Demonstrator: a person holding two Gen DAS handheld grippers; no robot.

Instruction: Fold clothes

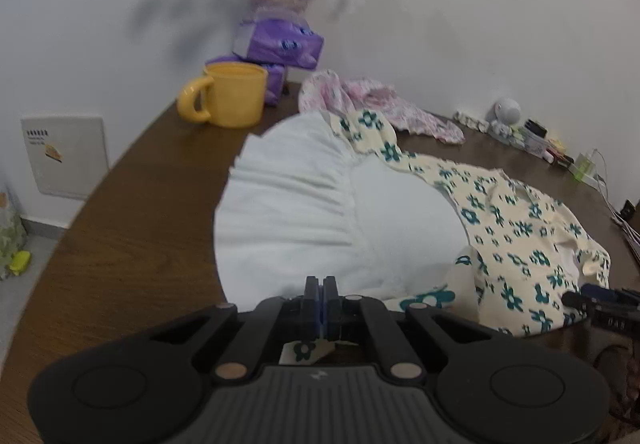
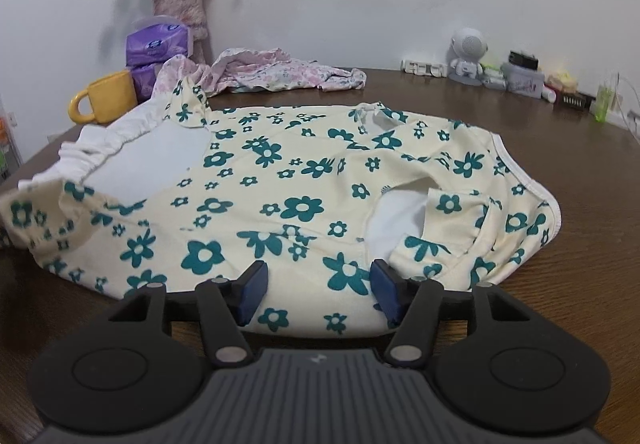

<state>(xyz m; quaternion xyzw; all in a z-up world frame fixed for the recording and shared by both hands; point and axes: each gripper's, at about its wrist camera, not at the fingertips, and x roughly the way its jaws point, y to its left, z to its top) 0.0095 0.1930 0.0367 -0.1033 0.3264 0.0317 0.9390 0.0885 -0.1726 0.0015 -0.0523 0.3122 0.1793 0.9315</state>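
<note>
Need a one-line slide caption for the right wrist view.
Open right gripper poised over the near edge of the flowered garment on the wooden table.

Both wrist views look forward and down, low over the brown wooden worktop [image 1: 132, 228], close to the cream, teal-flowered cotton garment [image 2: 280, 196] they share.

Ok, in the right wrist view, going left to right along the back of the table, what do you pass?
Yellow mug → purple tissue packs → pink floral garment → white astronaut figure → grey box → green bottle.
</note>
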